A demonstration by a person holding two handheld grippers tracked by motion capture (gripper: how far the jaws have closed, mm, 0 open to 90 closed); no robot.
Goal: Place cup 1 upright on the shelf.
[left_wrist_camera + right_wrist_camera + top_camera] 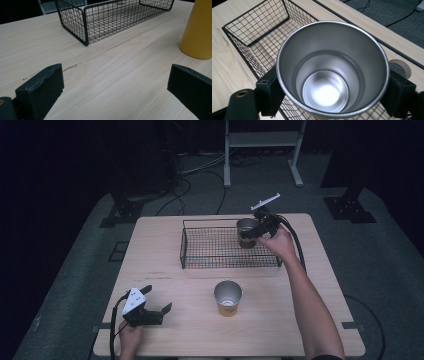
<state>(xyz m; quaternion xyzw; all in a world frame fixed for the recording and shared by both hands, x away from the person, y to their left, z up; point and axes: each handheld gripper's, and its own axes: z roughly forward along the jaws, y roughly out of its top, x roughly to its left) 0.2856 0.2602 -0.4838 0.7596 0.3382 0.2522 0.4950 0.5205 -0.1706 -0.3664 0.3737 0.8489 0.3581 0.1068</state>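
A steel cup hangs upright over the right end of the black wire basket, with my right gripper shut on its sides; its inside is bare. A second cup, yellow outside and steel inside, stands on the table in front of the basket. My left gripper rests near the table's front left, open, nothing between its jaws, pointing toward the basket and the yellow cup.
The wooden table has bare room left of the basket and around the yellow cup. A round hole in the tabletop lies just beyond the basket's far rim. Cables and a metal stand are on the floor behind.
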